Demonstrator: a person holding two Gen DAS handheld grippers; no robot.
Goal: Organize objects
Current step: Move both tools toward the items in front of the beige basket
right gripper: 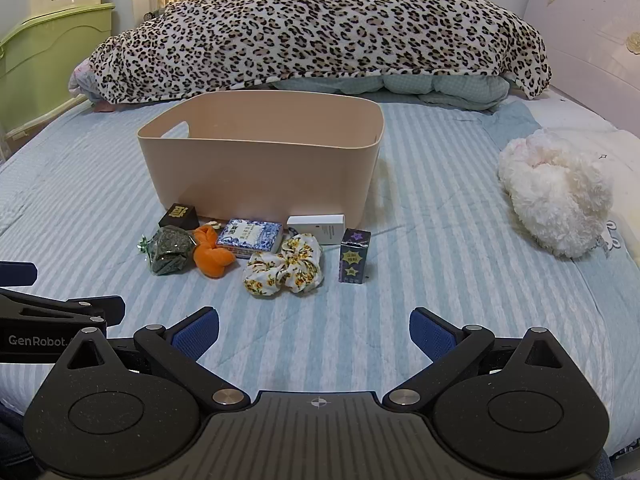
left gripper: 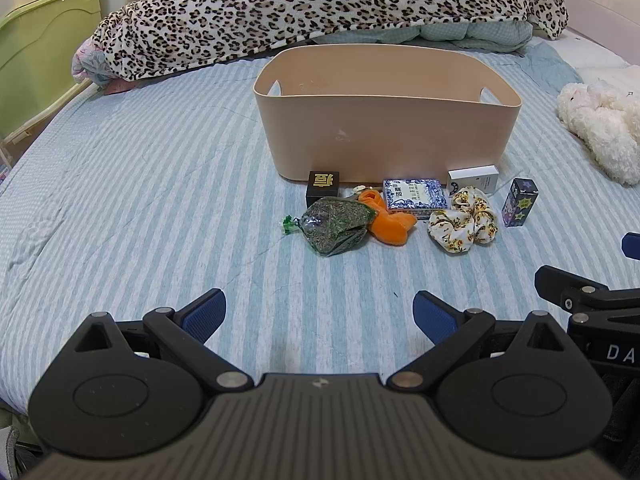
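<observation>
Left wrist view. My left gripper (left gripper: 319,316): jaws spread wide, nothing between them, hanging over the blue-and-white striped bed sheet (left gripper: 140,208). Ahead stands a beige oval plastic bin with cut-out handles (left gripper: 384,136); I see nothing inside it from here. In a row just in front of it:
- small black box with a gold character (left gripper: 322,188);
- clear bag of dried green herbs (left gripper: 334,224), touching an orange plush toy (left gripper: 390,224);
- blue-and-white patterned box (left gripper: 414,197);
- white rectangular box (left gripper: 473,178);
- floral yellow-and-white fabric scrunchie (left gripper: 464,220);
- small dark purple carton with stars (left gripper: 518,202), upright.

Part of my right gripper shows at the right edge.

Right wrist view. My right gripper (right gripper: 314,330): jaws likewise fully apart and empty, above bare sheet. Same row before the bin. A white fluffy plush (right gripper: 556,192) lies well apart to the right; a leopard-print blanket (right gripper: 320,32) is heaped behind.
</observation>
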